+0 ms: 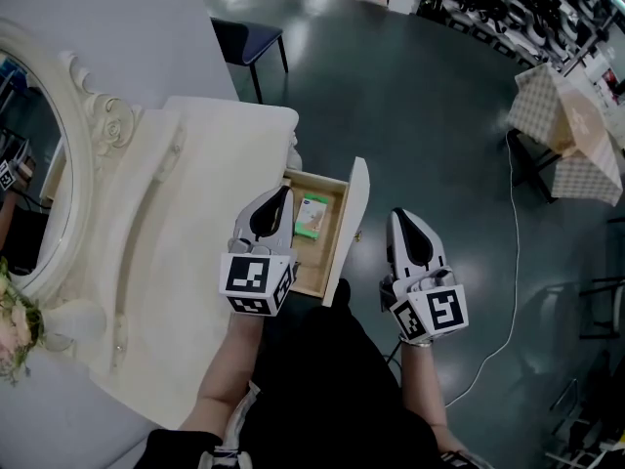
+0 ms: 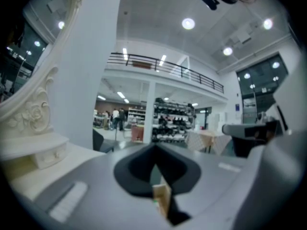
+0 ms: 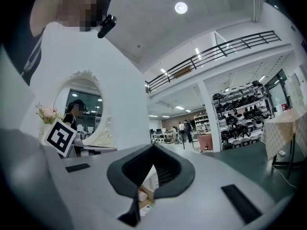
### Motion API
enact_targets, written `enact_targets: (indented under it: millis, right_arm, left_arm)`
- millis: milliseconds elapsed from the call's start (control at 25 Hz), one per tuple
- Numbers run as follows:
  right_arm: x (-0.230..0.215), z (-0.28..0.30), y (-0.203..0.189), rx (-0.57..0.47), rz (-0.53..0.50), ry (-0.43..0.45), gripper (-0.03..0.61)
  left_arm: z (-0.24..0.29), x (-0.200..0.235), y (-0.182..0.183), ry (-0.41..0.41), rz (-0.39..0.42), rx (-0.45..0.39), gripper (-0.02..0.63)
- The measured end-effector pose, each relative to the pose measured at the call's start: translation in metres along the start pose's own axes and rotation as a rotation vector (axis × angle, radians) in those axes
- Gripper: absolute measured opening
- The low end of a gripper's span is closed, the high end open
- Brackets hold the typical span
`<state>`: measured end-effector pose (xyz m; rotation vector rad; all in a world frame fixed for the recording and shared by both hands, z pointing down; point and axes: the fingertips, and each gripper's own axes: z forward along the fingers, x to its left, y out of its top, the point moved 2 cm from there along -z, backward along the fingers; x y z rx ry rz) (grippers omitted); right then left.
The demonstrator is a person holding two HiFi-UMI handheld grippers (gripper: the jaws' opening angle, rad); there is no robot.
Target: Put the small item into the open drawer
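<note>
The wooden drawer (image 1: 335,254) stands pulled out from the white dressing table (image 1: 186,262). A small green and white box (image 1: 312,215) lies flat inside it, toward the far end. My left gripper (image 1: 284,193) hovers over the drawer's left edge, just left of the box, jaws shut and empty. My right gripper (image 1: 398,214) hangs to the right of the drawer front, over the floor, jaws shut with nothing in them. In the left gripper view the jaws (image 2: 154,148) meet at the tip, and a sliver of drawer wood (image 2: 162,200) shows beneath. The right gripper view shows its own jaws (image 3: 153,146) together.
An oval mirror (image 1: 39,164) with a carved frame stands on the dressing table, flowers (image 1: 15,332) at its near end. A dark chair (image 1: 249,35) stands beyond the table. A checked-cloth table (image 1: 571,130) and a white cable (image 1: 512,262) lie on the floor at right.
</note>
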<state>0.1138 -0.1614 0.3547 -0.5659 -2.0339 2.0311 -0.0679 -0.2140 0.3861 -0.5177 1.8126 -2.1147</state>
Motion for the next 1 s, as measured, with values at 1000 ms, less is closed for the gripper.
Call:
enact_targets:
  millis: [1000]
  right_arm:
    - [0.0041,-0.0065,-0.0041,0.005,-0.022,-0.021,-0.003]
  left_arm:
    - [-0.0068,0.0009,-0.0003,-0.011,-0.005,-0.012,0.009]
